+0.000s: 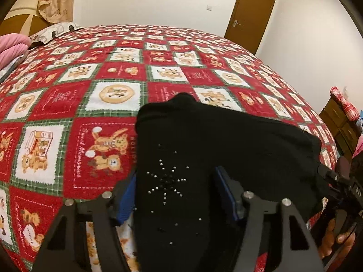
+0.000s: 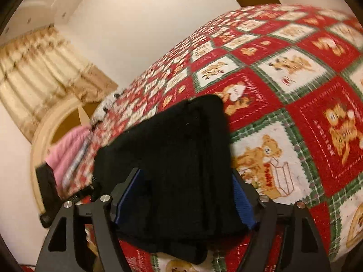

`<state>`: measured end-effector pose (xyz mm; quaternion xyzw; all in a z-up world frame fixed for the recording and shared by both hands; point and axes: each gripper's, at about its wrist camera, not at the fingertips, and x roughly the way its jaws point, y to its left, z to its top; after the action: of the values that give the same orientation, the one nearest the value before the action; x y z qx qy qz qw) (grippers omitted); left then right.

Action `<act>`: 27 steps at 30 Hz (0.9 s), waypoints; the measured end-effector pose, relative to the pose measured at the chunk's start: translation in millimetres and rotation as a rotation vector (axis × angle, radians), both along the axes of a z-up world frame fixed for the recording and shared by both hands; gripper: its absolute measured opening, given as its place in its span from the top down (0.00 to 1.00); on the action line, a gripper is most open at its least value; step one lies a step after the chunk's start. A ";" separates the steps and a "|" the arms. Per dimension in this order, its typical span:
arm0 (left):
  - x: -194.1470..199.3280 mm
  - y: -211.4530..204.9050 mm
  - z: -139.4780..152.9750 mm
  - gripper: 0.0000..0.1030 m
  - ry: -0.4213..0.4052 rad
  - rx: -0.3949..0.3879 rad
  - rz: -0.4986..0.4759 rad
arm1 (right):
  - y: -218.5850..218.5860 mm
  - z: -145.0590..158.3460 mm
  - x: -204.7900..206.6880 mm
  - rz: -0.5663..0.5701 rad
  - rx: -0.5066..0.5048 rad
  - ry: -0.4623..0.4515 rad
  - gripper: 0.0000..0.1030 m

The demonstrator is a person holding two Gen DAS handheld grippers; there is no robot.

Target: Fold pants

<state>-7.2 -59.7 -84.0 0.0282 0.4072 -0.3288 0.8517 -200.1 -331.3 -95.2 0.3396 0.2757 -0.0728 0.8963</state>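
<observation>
Matt black knit pants (image 1: 226,140) on a fuzzy printed bedspread (image 1: 113,72).

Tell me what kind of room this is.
Most likely a bedroom. A bed under a red teddy-bear quilt fills the view, with a headboard and curtain at one end, a door in the far wall, and black pants laid out on the quilt.
</observation>
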 end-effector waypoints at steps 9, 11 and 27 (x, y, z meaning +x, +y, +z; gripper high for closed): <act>1.1 6.1 1.9 0.71 0.005 -0.041 0.031 | 19.6 5.6 13.0 0.008 -0.199 0.118 0.55; -8.6 0.2 4.5 0.77 -0.048 -0.007 0.035 | 32.2 12.1 14.7 0.016 -0.275 0.140 0.65; -8.6 20.2 64.0 0.84 -0.236 -0.063 0.051 | 87.5 95.9 59.3 0.133 -0.526 0.049 0.70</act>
<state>-15.8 -39.5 -20.0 0.0296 0.2942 -0.3141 0.9022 -140.9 -243.8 0.7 0.0744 0.2907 -0.0912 0.9495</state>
